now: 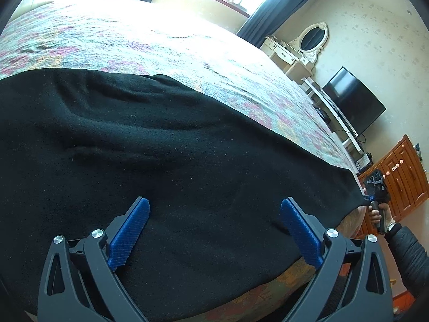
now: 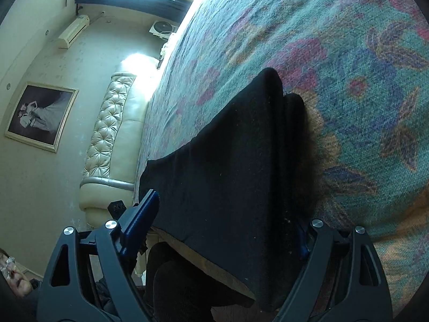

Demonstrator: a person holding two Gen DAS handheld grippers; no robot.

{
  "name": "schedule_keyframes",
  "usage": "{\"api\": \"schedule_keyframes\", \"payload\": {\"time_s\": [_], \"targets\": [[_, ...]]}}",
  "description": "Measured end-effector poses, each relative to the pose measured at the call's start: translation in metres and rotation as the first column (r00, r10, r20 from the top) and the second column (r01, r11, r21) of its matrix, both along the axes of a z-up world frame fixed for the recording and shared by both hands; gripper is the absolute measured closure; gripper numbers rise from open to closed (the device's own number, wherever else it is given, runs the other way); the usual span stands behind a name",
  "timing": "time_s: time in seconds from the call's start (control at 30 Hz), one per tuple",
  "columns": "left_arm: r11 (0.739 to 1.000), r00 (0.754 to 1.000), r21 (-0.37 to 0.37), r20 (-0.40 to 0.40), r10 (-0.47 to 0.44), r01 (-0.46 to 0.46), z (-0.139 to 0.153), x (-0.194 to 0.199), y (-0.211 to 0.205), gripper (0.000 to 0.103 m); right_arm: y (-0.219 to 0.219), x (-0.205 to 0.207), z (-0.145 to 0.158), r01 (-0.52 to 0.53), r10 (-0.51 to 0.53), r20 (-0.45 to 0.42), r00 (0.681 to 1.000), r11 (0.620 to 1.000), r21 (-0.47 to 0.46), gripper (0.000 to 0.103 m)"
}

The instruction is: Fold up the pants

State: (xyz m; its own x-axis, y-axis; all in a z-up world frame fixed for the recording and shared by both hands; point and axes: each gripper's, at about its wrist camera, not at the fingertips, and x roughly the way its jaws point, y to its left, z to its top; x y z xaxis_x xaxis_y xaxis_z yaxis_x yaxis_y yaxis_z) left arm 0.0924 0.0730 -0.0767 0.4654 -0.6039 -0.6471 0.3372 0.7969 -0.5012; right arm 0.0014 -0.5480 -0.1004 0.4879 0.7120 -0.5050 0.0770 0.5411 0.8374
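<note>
Bedroom with pale patterned walls, a bright window with dark blue curtains (image 1: 270,2), and a wide bed under a floral bedspread (image 1: 166,48) of teal, pink and orange. Black pants (image 1: 150,139) spread flat along the near edge of the bed, long axis running left to right in the left wrist view, far end reaching the bed's corner at the right.

Left gripper (image 1: 214,230) tilted down over the pants, blue pads (image 1: 128,236) spread wide, nothing between them but the cloth lying below. Farther right in that view only: white vanity with oval mirror (image 1: 313,37), dark television (image 1: 354,102), wooden cabinet (image 1: 402,177), and at the bed's corner a hand (image 1: 376,214) in a dark sleeve with a wristwatch, gripping the right gripper's handle.

Right wrist view only, left to right: framed picture (image 2: 40,115), air conditioner (image 2: 73,30), tufted cream headboard (image 2: 110,145). Right gripper (image 2: 228,230) rolled sideways, jaws wide, straddling the end of the pants (image 2: 228,166), which run away toward the headboard; whether the pads touch the cloth, cannot tell.
</note>
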Motion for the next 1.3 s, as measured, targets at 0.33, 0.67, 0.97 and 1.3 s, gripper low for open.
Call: {"api": "schedule_keyframes", "payload": {"time_s": [0.33,0.67,0.97,1.3], "targets": [[0.997,0.999,0.065,0.038,-0.033,0.030,0.001,-0.008,-0.007,0.006,0.012,0.001,0.007,0.049,-0.052,-0.043,0.998,0.997,-0.062,0.013],[0.998,0.998,0.051,0.051,-0.039,0.036,0.000,-0.008,-0.005,0.006,0.029,-0.009,0.018,0.100,-0.139,-0.143,0.980,0.963,-0.250,0.085],[1.000,0.999,0.000,0.031,0.008,-0.008,0.005,-0.007,0.002,0.006,0.061,-0.014,0.083,0.154,-0.159,0.007,0.987,0.947,-0.283,0.086],[1.000,1.000,-0.003,0.015,0.011,-0.011,0.011,-0.009,0.005,0.006,0.130,0.005,0.175,0.126,-0.091,0.121,0.988,0.938,-0.323,0.087]]}}
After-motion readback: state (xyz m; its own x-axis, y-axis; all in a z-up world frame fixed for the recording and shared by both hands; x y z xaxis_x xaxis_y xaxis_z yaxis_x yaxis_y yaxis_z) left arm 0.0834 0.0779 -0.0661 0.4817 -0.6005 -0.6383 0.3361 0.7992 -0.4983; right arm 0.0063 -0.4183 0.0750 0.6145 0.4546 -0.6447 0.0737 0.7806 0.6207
